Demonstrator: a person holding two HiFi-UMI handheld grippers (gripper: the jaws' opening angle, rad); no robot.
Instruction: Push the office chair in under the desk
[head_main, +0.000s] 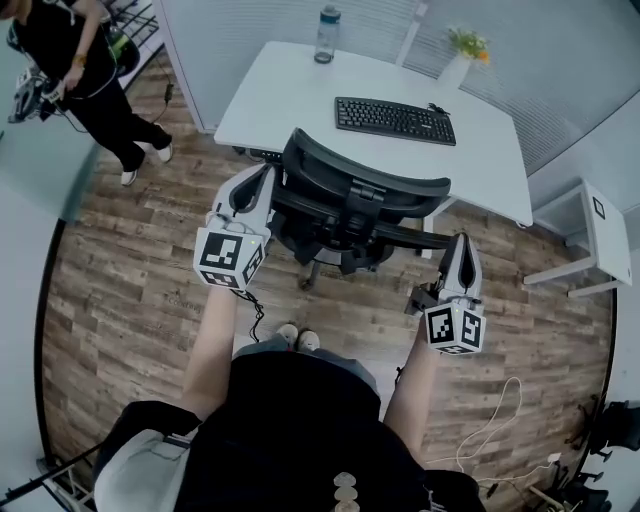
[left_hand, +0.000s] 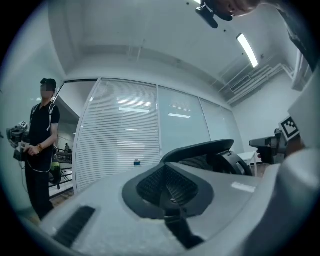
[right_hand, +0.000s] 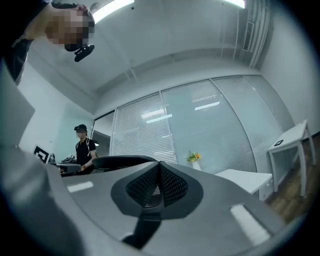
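Nearest, low at either side: left gripper (head_main: 262, 180) and right gripper (head_main: 458, 245). Both clamped shut on nothing, pads pressed together in each gripper view. Probably kept shut to serve as blunt pushers rather than clamps. Held roughly level and aimed forward, flanking the chair (head_main: 350, 195). Left tip just beside the left edge of the backrest, right tip near the right armrest (head_main: 425, 238). Impossible to confirm contact at either point.

Just beyond, the black chair itself, backrest turned toward the wearer. Standing on the wood floor (head_main: 130, 290) at the near edge of the desk (head_main: 290, 95), with the seat seemingly only partly beneath it. So, by the look of it, not yet pushed home. Lined up facing the keyboard (head_main: 395, 120), well set for a straight shove.

Farther back on the desktop, a bottle (head_main: 327, 32) and a vase of flowers (head_main: 460, 58), well clear. At the far left, a second person (head_main: 85, 60), standing out of the path.
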